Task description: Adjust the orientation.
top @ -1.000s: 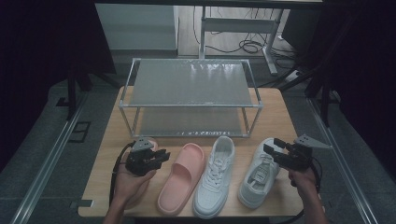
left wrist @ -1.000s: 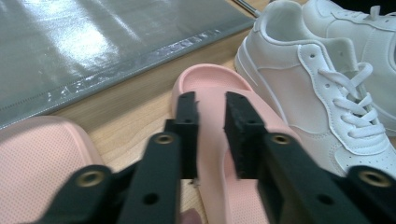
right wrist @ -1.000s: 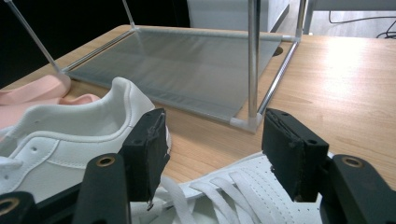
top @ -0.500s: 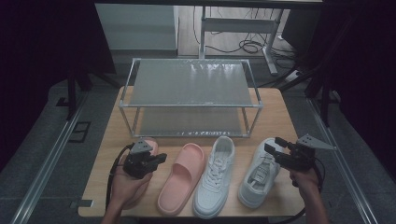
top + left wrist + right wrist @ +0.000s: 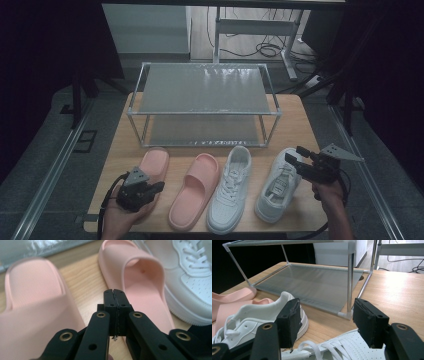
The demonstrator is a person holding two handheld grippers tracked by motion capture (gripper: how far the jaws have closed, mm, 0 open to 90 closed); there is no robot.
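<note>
My left gripper (image 5: 115,293) has its jaws pressed together on nothing, hanging between the two pink slippers (image 5: 32,290), so reaching in like this I'd only shove one across the table (image 5: 305,125). My right gripper (image 5: 325,320) is spread wide just above the right sneaker (image 5: 277,185), near the shoe rack (image 5: 205,112).

Both tools are matte black plastic. The left tool (image 5: 150,188) has two flat-faced jaws on angular link arms set with brass-ringed rivets and small holes, a grey three-cornered plate on top, and a black cable looping off its back. The right tool (image 5: 295,159) has blocky ribbed pads, the same brass rivets, and its own grey plate and cable.
</note>
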